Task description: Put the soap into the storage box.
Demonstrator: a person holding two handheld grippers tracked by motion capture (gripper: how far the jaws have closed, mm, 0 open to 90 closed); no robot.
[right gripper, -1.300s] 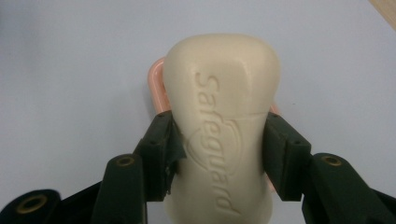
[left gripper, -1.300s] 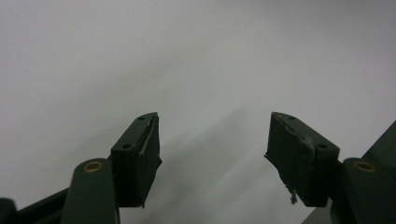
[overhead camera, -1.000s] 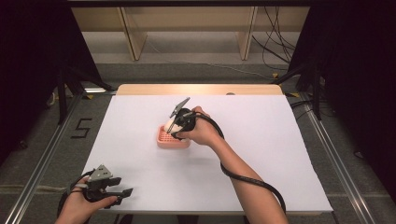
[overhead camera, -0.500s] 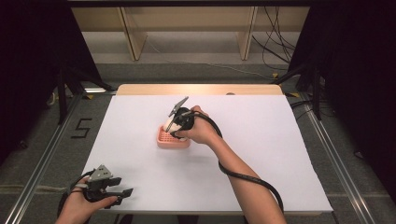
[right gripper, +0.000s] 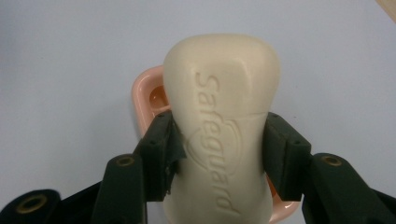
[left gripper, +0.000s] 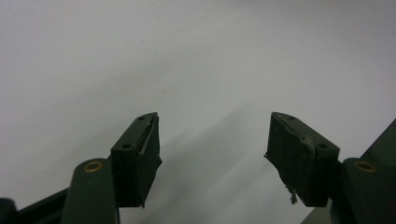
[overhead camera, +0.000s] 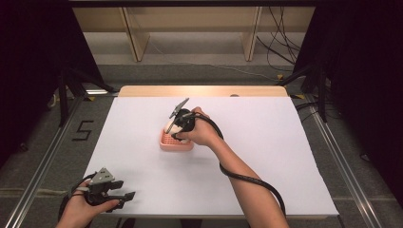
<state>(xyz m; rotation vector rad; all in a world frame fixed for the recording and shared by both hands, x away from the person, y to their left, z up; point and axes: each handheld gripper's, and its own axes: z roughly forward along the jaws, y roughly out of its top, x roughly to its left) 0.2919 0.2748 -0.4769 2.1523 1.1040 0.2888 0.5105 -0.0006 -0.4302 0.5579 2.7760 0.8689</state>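
Observation:
A cream bar of soap stamped "Safeguard" is clamped between the jaws of my right gripper, just above a pink soap dish. In the high view that gripper hovers over the pink dish near the middle of the white table, pointing down and to the left, with the soap pale at its tip. My left gripper rests at the near left edge of the table. Its jaws are spread wide over bare white surface with nothing between them.
The white table sheet spreads out around the dish, with a wooden strip along its far edge. A black cable trails along the right forearm. Wooden shelf legs and floor cables stand beyond the table.
The right gripper with the soap has stayed over the dish, shifting only slightly. The left gripper has not moved.

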